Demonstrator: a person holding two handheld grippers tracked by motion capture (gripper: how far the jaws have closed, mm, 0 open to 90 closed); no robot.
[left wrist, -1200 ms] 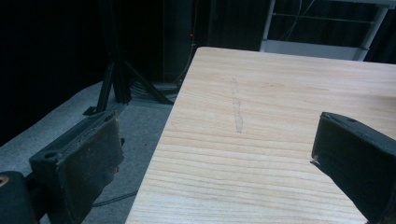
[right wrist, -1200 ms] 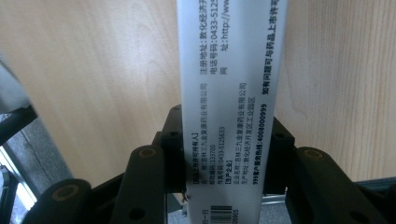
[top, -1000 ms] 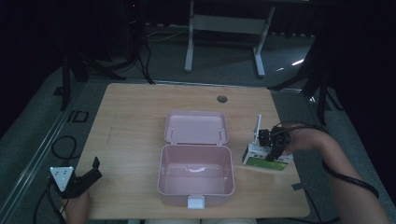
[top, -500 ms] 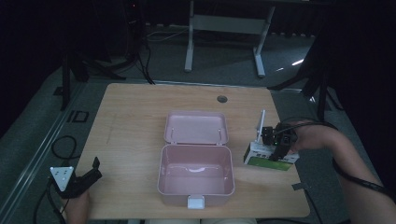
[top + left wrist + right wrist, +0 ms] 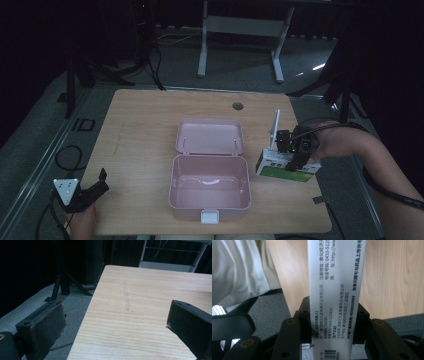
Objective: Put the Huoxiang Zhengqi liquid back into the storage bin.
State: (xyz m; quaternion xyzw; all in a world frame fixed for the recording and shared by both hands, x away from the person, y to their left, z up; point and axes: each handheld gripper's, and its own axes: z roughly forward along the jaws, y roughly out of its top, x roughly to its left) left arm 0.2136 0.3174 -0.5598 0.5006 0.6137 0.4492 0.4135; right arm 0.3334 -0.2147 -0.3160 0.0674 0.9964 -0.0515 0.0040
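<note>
Right claw [image 5: 292,150] clamps medicine box [image 5: 287,167] beside open pink case [image 5: 210,192]

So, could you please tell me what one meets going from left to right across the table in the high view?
Left gripper → open pink lunch box → green-and-white carton, which the right gripper is shut on.

I see a pale pink lunch box [image 5: 210,187] at the centre of the light wood-grain tabletop [image 5: 140,150]. To its right, my black right gripper [image 5: 296,150] meets a white carton [image 5: 287,167] with a green face (black print, barcode). The floor [image 5: 45,145] is grey.
</note>
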